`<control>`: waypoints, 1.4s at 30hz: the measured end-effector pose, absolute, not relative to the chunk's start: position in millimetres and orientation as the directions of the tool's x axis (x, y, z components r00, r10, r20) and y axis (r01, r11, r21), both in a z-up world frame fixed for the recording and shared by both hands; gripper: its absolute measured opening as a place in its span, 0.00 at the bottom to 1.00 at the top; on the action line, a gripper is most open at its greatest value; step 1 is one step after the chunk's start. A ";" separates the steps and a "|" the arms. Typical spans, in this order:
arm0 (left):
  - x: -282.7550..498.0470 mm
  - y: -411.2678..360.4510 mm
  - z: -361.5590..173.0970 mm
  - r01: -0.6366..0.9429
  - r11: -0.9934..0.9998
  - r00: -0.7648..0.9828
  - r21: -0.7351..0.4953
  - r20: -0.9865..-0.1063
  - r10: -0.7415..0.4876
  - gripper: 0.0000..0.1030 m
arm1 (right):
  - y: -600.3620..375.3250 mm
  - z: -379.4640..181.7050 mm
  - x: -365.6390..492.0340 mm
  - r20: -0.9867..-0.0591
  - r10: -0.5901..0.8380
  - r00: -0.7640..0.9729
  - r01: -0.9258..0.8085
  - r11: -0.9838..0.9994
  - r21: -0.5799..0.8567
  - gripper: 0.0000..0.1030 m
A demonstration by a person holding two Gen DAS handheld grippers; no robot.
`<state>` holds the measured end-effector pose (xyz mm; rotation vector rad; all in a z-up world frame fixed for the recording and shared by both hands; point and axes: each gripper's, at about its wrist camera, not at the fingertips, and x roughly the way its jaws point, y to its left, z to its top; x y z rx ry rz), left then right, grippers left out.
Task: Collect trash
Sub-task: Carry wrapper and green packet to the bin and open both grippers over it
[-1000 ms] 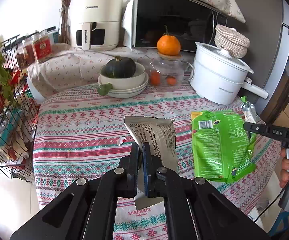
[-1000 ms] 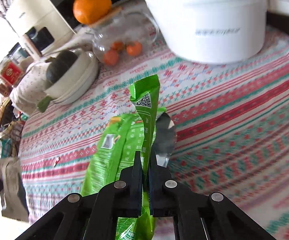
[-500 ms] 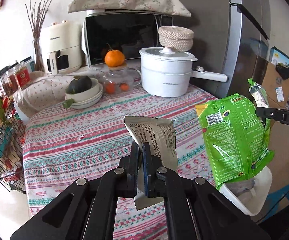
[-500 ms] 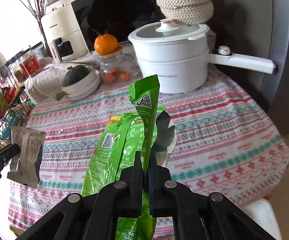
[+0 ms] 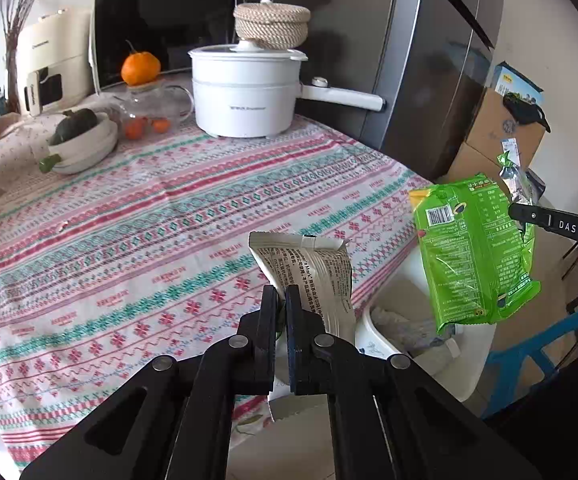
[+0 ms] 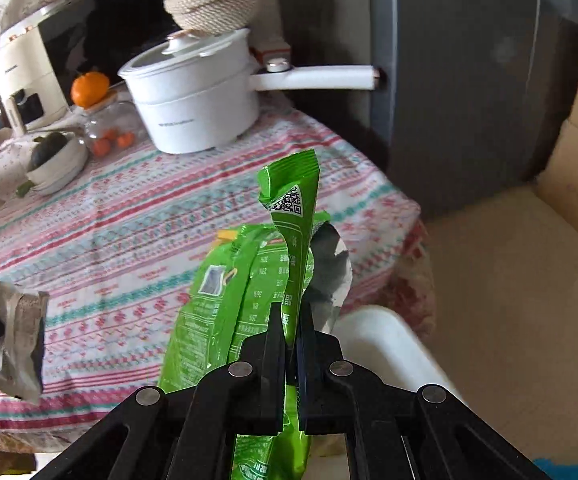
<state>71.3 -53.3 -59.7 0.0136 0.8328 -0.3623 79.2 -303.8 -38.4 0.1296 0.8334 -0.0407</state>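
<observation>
Past the table edge, both loads carried clear of the patterned cloth (image 5: pixel 161 216) and toward a white bin (image 5: pixel 377 336) on the floor beside it. Left gripper (image 5: pixel 281 300) clamped tight on a grey printed wrapper (image 5: pixel 313 276), pinched at one long edge so the packet stands up ahead of the jaws, over the table's rim and near the bin. Right gripper (image 6: pixel 292 320) likewise closed hard, on a green snack bag (image 6: pixel 225 312), nipped by a thin twisted strip near the torn, foil-lined mouth so the bulk hangs free below; from the left view, seen dangling above the bin opening, apart from the grey wrapper. Edge grips probably chosen because flat, limp packets offer nothing else to pinch, and so that release lets them drop straight. Bin already holding some crumpled paper. White pot (image 5: pixel 249 92), glass jar (image 5: pixel 149 108) of oranges and stacked bowls (image 5: pixel 85 148) left at the far side, evidently not trash. Likely remaining: line each packet over the opening and let go; risk of the light bag drifting past the rim.
</observation>
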 end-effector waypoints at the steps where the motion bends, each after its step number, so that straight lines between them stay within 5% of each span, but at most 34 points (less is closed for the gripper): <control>1: 71.5 -60.6 -62.3 0.331 0.935 0.605 -0.132 -0.730 -0.317 0.04 | -310.6 -40.8 78.0 -0.747 -0.019 0.665 0.108 0.992 0.070 0.02; 9: 69.7 -127.2 -70.7 0.447 0.888 0.556 -0.112 -0.743 -0.373 0.04 | -341.0 -80.4 75.7 -0.832 -0.172 0.527 0.176 0.980 -0.092 0.03; 19: 64.5 -192.3 -94.9 0.558 0.827 0.489 -0.069 -0.778 -0.395 0.04 | -353.9 -125.7 79.2 -0.908 -0.121 0.402 0.168 0.984 -0.057 0.08; 20: 65.1 -196.5 -97.1 0.562 0.824 0.484 -0.068 -0.781 -0.395 0.04 | -355.7 -127.1 78.8 -0.914 -0.103 0.393 0.176 0.984 -0.035 0.14; 22: 65.6 -203.9 -100.8 0.570 0.819 0.477 -0.065 -0.786 -0.394 0.04 | -361.1 -128.0 78.8 -0.924 -0.073 0.374 0.201 0.980 0.004 0.42; 37: 77.2 -235.4 -122.6 0.600 0.796 0.453 -0.079 -0.786 -0.420 0.05 | -390.7 -100.5 59.4 -0.901 -0.005 0.435 0.304 0.942 0.141 0.54; 39: 79.6 -237.8 -122.6 0.598 0.797 0.441 -0.086 -0.795 -0.416 0.07 | -391.7 -99.4 60.5 -0.898 -0.016 0.439 0.308 0.942 0.134 0.55; 42: 80.3 -235.5 -119.9 0.585 0.807 0.439 -0.087 -0.802 -0.405 0.26 | -391.8 -98.9 59.8 -0.899 -0.033 0.437 0.310 0.944 0.116 0.56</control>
